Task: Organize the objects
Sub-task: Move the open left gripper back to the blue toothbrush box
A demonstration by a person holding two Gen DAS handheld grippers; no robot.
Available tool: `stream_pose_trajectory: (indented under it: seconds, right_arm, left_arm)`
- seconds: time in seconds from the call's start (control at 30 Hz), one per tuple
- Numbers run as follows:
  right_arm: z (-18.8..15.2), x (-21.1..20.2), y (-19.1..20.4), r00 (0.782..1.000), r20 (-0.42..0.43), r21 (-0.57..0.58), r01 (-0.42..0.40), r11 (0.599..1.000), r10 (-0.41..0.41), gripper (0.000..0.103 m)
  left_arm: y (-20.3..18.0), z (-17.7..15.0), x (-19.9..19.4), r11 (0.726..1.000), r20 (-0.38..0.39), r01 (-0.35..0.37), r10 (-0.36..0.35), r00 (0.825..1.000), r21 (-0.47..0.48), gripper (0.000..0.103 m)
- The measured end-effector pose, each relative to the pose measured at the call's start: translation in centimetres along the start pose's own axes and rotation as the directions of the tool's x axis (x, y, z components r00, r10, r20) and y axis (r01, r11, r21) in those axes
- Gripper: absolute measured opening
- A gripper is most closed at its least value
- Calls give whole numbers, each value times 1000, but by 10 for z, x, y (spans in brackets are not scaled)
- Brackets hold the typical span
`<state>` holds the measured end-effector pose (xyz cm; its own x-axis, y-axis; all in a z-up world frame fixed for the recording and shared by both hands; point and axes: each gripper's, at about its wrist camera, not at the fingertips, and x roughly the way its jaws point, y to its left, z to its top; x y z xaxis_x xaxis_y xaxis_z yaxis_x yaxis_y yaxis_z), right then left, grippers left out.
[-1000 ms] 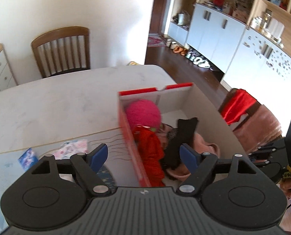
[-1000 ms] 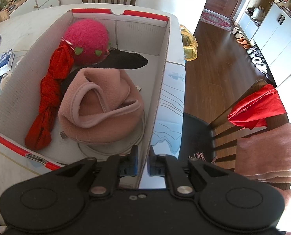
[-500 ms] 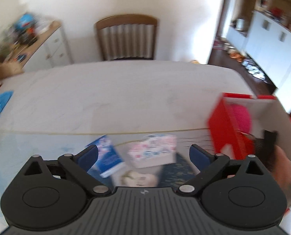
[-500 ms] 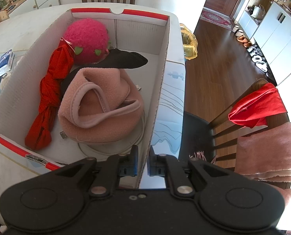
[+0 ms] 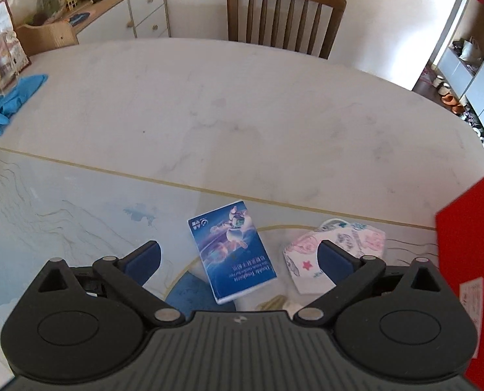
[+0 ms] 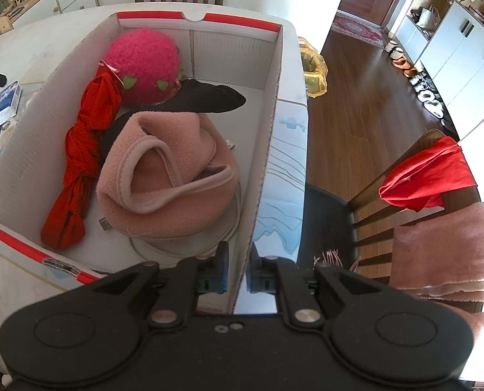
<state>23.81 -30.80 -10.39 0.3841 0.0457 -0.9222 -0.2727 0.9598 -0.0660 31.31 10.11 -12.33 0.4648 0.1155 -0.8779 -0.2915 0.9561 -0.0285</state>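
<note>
1. The left gripper [image 5: 238, 257] hangs over the table [image 5: 242, 114] with nothing between its fingers; its jaws have just been opening and stand wide.
2. Under it lies a blue tissue pack [image 5: 230, 249], with a patterned face mask [image 5: 336, 251] just to its right; both lie outside the box.
3. The right gripper [image 6: 238, 270] is clamped nearly shut on the wall of the red-and-white cardboard box [image 6: 268, 150], steadying it.
4. Judged step: fetching the next loose item. The next move calls for lowering squarely over the pack and closing on it.
</note>
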Motion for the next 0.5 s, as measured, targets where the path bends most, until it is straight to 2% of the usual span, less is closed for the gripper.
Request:
stream_pose_trajectory:
  seconds: [0.17, 0.5]
  right_arm:
    - [0, 0, 1, 1000, -2, -2, 5, 1000, -5, 10]
    - [-1, 0, 1, 1000, -4, -3, 10, 1000, -10, 10]
  left_arm:
    - [6, 4, 22, 998, -27, -32, 31, 999, -45, 103]
    - [16, -2, 48, 992, -92, -46, 35, 995, -120, 103]
